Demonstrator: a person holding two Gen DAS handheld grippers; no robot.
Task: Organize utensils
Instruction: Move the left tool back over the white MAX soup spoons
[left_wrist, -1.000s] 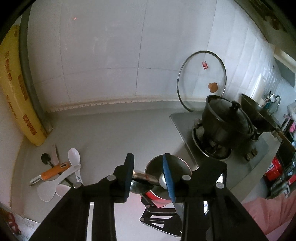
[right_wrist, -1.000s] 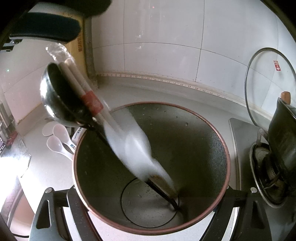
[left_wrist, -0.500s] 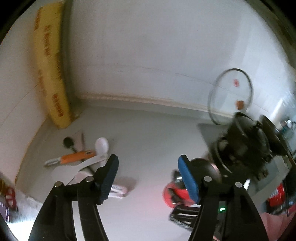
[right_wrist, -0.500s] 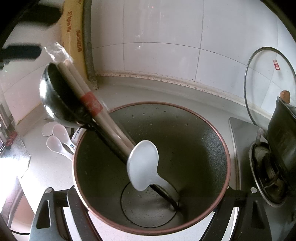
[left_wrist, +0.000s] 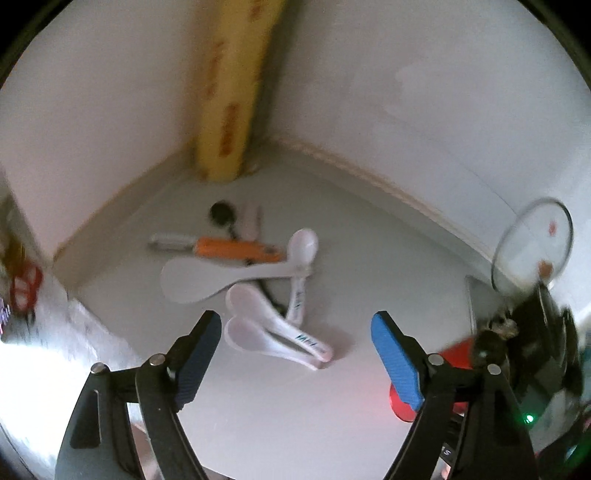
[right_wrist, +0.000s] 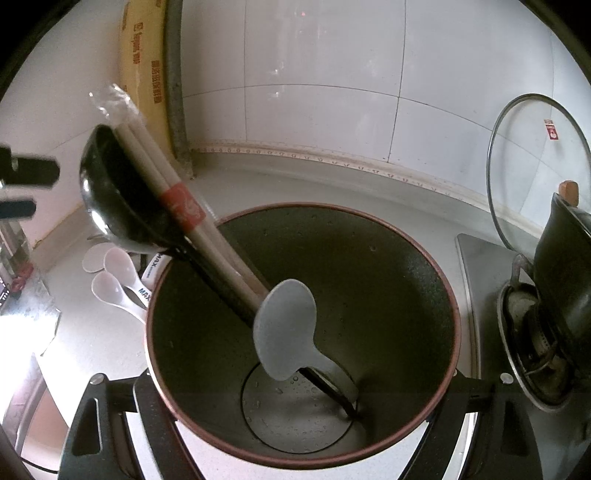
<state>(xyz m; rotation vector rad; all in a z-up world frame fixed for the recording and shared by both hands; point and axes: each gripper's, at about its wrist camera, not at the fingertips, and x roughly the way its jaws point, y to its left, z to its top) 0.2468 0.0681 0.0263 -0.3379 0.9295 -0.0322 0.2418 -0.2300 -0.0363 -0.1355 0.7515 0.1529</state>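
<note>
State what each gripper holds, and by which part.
The left gripper holds nothing; it stands open above the white spoons. The right gripper is closed on the pot, at its near rim.

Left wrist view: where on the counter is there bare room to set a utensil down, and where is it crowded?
Bare counter lies between the spoon pile and the stove, and in front of the open left gripper. The corner by the yellow roll is crowded: white spoons, a rice paddle and an orange-handled tool overlap.
</note>
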